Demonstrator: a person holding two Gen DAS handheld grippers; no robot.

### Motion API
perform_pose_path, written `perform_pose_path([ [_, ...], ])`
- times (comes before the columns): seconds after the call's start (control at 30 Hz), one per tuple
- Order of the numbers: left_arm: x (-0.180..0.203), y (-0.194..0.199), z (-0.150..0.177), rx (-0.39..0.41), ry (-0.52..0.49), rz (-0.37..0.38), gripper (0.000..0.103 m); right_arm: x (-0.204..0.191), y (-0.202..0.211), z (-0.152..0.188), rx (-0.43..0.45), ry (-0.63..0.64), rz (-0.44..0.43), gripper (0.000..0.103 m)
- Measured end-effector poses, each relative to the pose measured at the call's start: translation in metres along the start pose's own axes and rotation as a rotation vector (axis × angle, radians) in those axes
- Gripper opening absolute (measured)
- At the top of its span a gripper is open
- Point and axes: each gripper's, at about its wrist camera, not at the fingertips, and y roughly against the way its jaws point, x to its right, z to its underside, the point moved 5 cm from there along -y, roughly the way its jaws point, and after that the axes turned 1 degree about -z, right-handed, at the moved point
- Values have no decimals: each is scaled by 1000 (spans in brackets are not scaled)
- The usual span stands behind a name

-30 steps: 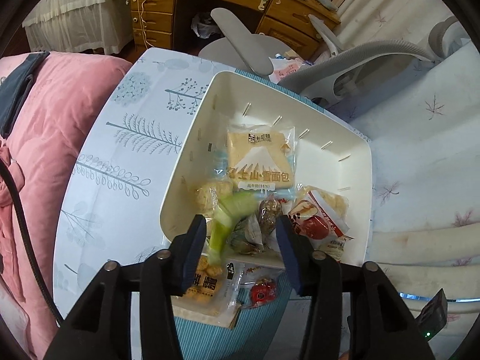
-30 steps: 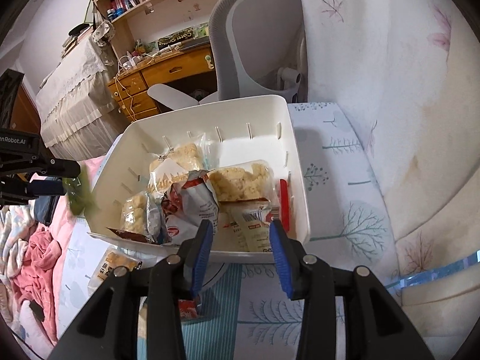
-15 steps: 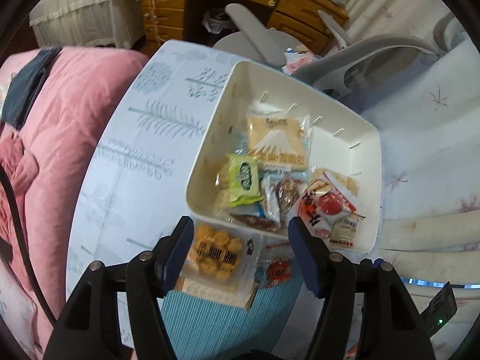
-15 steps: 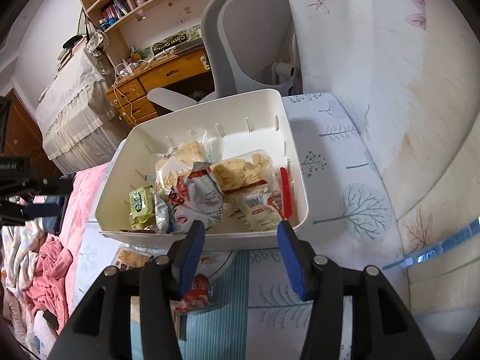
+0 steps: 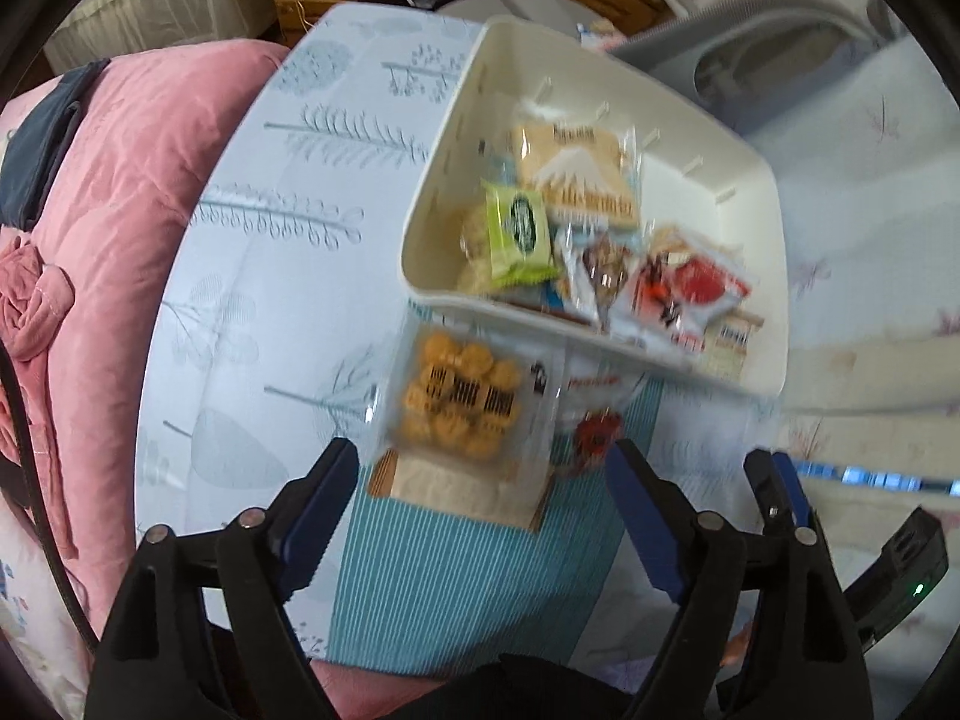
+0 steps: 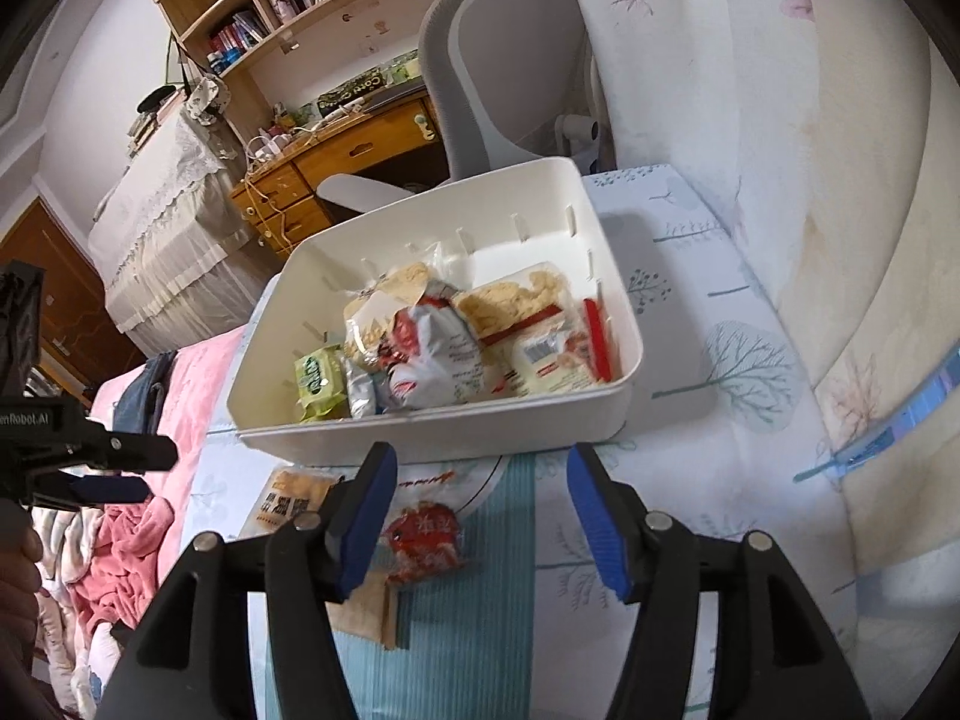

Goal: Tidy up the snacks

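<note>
Both claws apart and empty, jaws just widened: left claw (image 5: 480, 498) low-centre over cookie pack (image 5: 459, 402) outside white bin (image 5: 600, 324), right claw (image 6: 480, 510) straddling red packet (image 6: 423, 540), apparently for binning.

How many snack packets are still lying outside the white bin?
3, maybe more hidden: a clear bag of round golden biscuits below the white bin, a flat pale packet under it, a small red packet beside them.

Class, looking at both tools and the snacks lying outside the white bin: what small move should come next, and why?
Probably lower the left tool onto the cookie pack: its jaws have just been opening, nothing between them, and the pack lies outside the white bin.
</note>
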Motion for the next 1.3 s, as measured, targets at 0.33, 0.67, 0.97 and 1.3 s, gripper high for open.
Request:
perform_pose_path([
  [0.33, 0, -35, 19, -121, -75, -50, 88, -7, -17, 39, -67, -40, -31, 68],
  [0.67, 6, -83, 16, -210, -121, -75, 94, -28, -39, 67, -154, 67, -21, 68],
  [0.97, 7, -123, 5, -291, -192, -145, 96, -43, -65, 77, -180, 184, 38, 68],
  [1.3, 16, -155, -7, -329, -241, -164, 103, -53, -85, 86, -174, 289, 78, 68],
])
